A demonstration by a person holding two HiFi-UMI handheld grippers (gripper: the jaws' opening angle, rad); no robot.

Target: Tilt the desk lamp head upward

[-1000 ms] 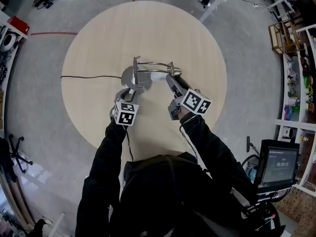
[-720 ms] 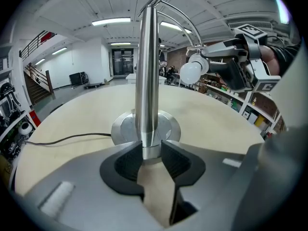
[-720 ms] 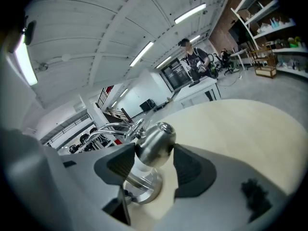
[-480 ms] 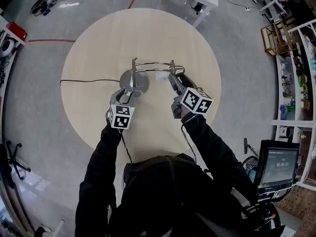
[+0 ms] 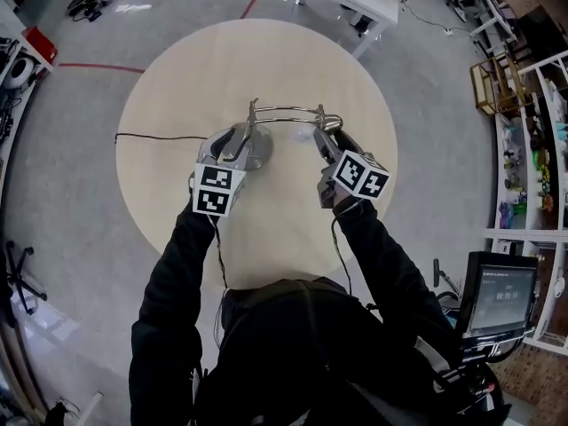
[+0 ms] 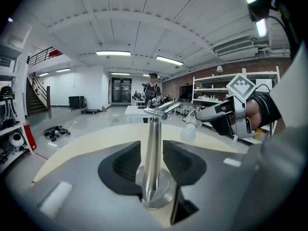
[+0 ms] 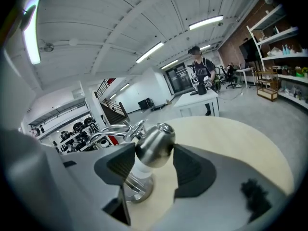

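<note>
Obs: left gripper point(image 5: 235, 142) jaws wide, just been opening; lamp post point(image 6: 153, 148) stands free between them; right gripper point(image 5: 328, 142) pads clamped on lamp head point(image 7: 154, 146), 3 o'clock of post, mid round table point(image 5: 266, 60)

**Round Table Carried a Lamp and Its Cord**

A round, pale wooden table point(image 5: 177, 87) stood on a grey floor point(image 5: 71, 176). The lamp point(image 5: 260, 153) rested on its round metal base near the middle of the top. From the lamp, a thin black cord point(image 5: 151, 138) lay across the wood, running leftward to the table's rim.
</note>
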